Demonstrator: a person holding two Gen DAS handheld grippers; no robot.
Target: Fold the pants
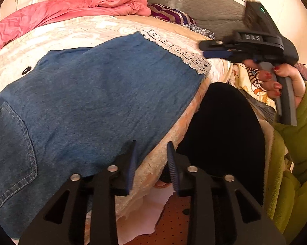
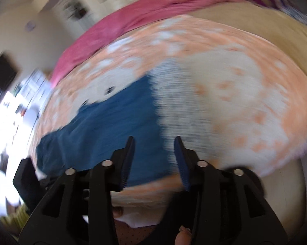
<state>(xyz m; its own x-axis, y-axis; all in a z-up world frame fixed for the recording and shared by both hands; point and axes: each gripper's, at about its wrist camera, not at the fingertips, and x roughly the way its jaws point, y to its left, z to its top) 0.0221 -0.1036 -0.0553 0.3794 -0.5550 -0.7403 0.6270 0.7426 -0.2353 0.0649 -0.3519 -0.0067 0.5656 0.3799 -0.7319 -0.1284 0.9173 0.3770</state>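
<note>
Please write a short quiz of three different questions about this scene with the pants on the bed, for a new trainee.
1. True or false: the left hand-held gripper is clamped on the denim pants.
2. Which trim runs along the far hem of the pants? A) white lace B) red ribbon C) metal zipper
3. Fill in: the crumpled blanket at the far side of the bed is ____ in colour.

Key:
1. False: its jaws stand apart, hovering at the near edge of the pants.
2. A: the lace trim.
3. Pink.
</note>
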